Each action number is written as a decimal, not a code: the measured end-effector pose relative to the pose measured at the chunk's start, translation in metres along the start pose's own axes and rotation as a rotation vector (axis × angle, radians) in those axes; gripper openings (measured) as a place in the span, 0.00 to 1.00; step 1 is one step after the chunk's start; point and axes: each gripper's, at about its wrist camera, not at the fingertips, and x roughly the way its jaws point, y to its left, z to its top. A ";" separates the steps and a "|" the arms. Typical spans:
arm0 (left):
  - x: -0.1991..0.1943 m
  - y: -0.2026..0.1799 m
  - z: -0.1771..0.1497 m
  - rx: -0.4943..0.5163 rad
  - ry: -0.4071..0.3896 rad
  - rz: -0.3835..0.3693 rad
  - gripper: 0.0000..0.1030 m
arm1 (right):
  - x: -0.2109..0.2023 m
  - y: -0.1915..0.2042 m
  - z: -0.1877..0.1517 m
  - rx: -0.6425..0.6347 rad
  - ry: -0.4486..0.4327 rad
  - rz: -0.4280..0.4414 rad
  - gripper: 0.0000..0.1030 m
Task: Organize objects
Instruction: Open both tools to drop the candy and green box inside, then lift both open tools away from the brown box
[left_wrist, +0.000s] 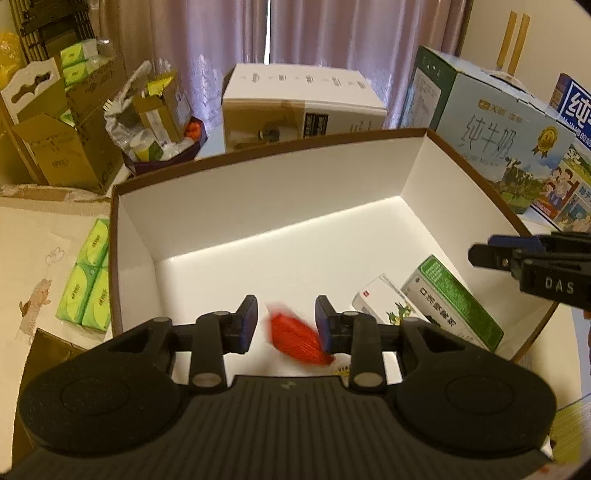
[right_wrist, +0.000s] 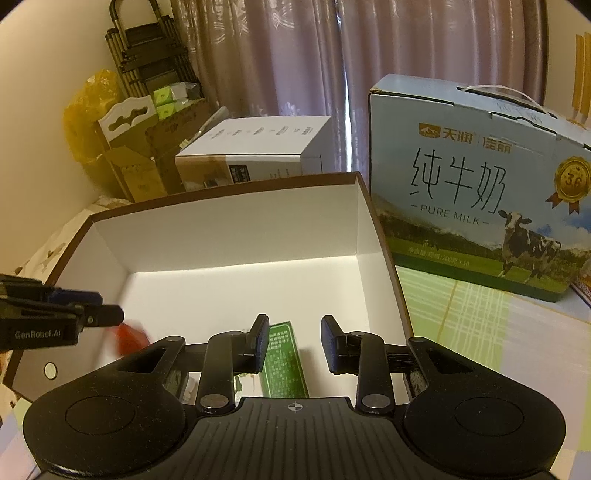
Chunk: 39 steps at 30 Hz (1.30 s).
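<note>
Left wrist view: the left tongs (left_wrist: 285, 322) hang over the near edge of the open white box (left_wrist: 258, 192), tilted steeply down into it. Their pads stand apart, and a red packet (left_wrist: 295, 338) sits blurred in the gap, close against the right pad but seemingly free of both. I judge it is being dropped, since the box looks like the collecting place for loose items. Two cartons already lie in the box's near right corner: a white carton (left_wrist: 376, 299) and, leaning beside it, a green-and-white carton (left_wrist: 454, 302). Packs of green tissues (left_wrist: 88, 273) lie on the worktop (left_wrist: 44, 236) just outside the box's left wall, perhaps waiting their turn. The right tongs (left_wrist: 480, 254) reach in over the right rim.

Right wrist view: the right tongs (right_wrist: 293, 341) point down over the same box (right_wrist: 221, 229) at its near right corner, open and gripping nothing. The green-and-white carton (right_wrist: 284, 365) lies below them on the box floor, partly hidden behind the left pad. At the left edge the left tongs (right_wrist: 107, 314) show side-on, with the red packet (right_wrist: 131, 338) a smear just beneath their tips. A blue milk case (right_wrist: 461, 177) stands on the worktop (right_wrist: 480, 321) just beyond the box's right wall.
</note>
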 end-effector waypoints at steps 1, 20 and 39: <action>-0.001 0.000 0.000 -0.002 -0.003 -0.001 0.39 | -0.002 0.000 -0.001 0.004 -0.003 0.001 0.27; -0.039 -0.002 -0.006 0.009 -0.064 0.013 0.83 | -0.065 0.013 -0.011 0.034 -0.122 0.031 0.70; -0.135 -0.022 -0.032 0.026 -0.176 -0.004 0.88 | -0.162 0.025 -0.040 0.114 -0.241 0.084 0.73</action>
